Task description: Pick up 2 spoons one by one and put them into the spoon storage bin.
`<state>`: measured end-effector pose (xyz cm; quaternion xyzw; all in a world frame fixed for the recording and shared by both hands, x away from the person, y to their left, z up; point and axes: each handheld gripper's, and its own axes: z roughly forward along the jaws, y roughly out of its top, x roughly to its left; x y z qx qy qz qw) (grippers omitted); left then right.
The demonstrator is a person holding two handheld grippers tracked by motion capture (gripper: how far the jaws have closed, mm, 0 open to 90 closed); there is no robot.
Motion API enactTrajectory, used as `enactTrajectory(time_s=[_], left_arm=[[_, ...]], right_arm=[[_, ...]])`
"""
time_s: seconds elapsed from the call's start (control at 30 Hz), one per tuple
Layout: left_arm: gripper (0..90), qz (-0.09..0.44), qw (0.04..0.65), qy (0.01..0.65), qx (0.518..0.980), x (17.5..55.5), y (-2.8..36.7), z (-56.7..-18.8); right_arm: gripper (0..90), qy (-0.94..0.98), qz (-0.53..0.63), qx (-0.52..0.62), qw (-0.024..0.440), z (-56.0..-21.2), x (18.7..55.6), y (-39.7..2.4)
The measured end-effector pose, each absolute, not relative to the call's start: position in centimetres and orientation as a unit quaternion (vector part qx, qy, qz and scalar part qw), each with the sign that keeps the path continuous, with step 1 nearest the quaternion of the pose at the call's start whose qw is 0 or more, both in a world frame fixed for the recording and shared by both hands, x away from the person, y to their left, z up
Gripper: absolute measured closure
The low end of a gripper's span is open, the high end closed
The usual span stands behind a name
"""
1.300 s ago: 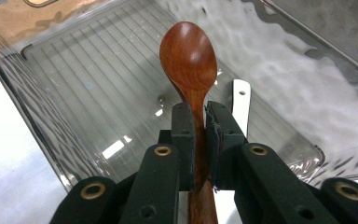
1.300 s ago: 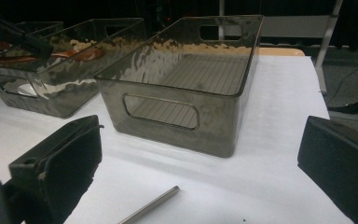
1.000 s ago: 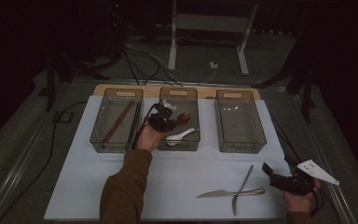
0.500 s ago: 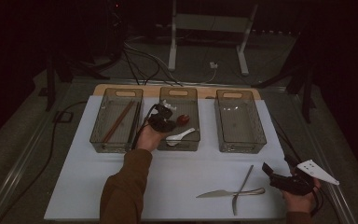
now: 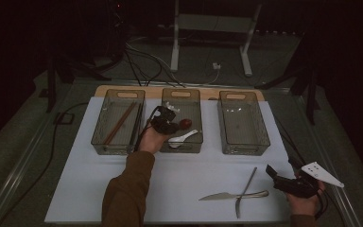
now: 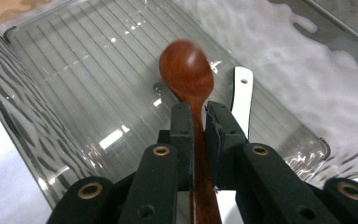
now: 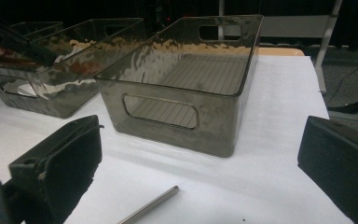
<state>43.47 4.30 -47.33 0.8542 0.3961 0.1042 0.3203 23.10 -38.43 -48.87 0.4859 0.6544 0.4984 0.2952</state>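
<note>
1. The left gripper (image 5: 166, 124) hangs over the middle bin (image 5: 181, 94), its fingers (image 6: 182, 135) clamped on the handle of a wooden spoon (image 6: 187, 70).
2. In the left gripper view the spoon's reddish-brown bowl sticks out past the fingertips, above the ribbed floor of that bin; whether it touches the floor cannot be told.
3. A white spoon (image 5: 183, 138) lies in the same bin, just beside the wooden one, toward the near wall.
4. The left bin (image 5: 119, 93) holds a pair of chopsticks (image 5: 120, 123) lying slantwise along its floor.
5. The right bin (image 5: 236, 95) stands beside the middle one, a narrow gap between them; nothing shows inside it.
6. All three bins sit in a row at the far side of a white mat (image 5: 179, 175) on the surface.
7. The right gripper (image 5: 278, 176) rests near the mat's near right corner, well apart from the bins, its fingers (image 7: 60, 163) wide apart with nothing between them.
8. A knife (image 5: 220, 196) and a fork (image 5: 245, 190) lie crossed on the mat, just beside the right gripper; in the right gripper view a metal handle end shows between its fingers on the mat.
9. Cables trail across the dark floor beyond the surface, by a white stand (image 5: 175, 47).
</note>
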Motion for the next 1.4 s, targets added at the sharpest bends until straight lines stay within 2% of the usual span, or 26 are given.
enactTrajectory(time_s=[0.33,0.47,0.5,0.6,0.77,0.83,1.03,1.4], left_arm=[[51.2,0.096,0.346,0.390,0.848,43.2,4.1,-46.9],[43.1,0.089,0.363,0.389,0.842,43.0,4.2,-46.5],[37.9,0.091,0.363,0.390,0.841,42.9,4.2,-46.4],[36.7,0.085,0.380,0.389,0.835,42.7,4.5,-45.9],[18.3,0.097,0.392,0.391,0.827,42.1,4.9,-44.9],[16.4,0.101,0.400,0.395,0.821,41.8,5.3,-44.4],[3.4,0.117,0.419,0.392,0.810,40.5,6.6,-43.0],[1.6,0.157,0.433,0.398,0.793,37.2,10.7,-42.7]], right_arm=[[0.0,0.654,0.499,0.486,0.295,-48.9,23.1,-38.4],[0.0,0.655,0.498,0.486,0.295,-48.9,23.1,-38.4],[0.0,0.655,0.498,0.486,0.295,-48.9,23.1,-38.4],[0.0,0.655,0.498,0.486,0.295,-48.9,23.1,-38.4],[0.0,0.656,0.498,0.486,0.294,-48.9,23.1,-38.4],[0.0,0.656,0.498,0.486,0.294,-48.9,23.1,-38.4],[0.0,0.656,0.497,0.486,0.294,-48.9,23.1,-38.3],[0.0,0.658,0.496,0.485,0.293,-48.9,23.1,-38.3]])
